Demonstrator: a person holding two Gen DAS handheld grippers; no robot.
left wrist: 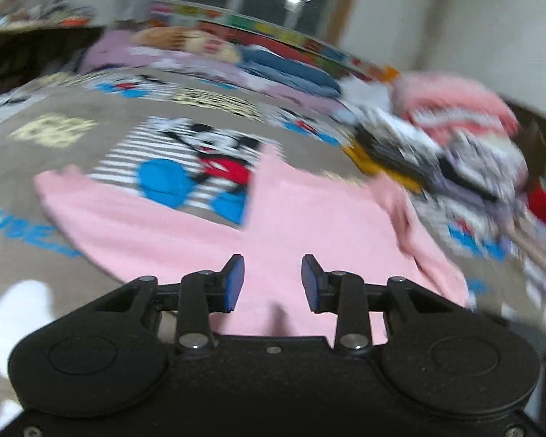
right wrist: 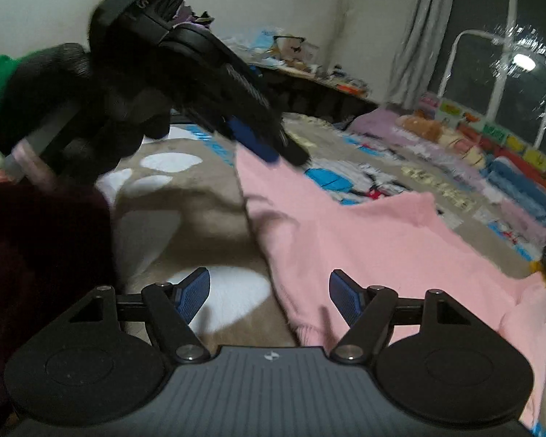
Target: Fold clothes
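- The pink garment lies spread on the cartoon-print blanket of the bed, partly smoothed, one edge bunched.
- My left gripper hangs above it, jaws apart, holding nothing.
- My right gripper is released too, over the hem.
- I judge we are between folds; next I must pinch two edges and lift them across.
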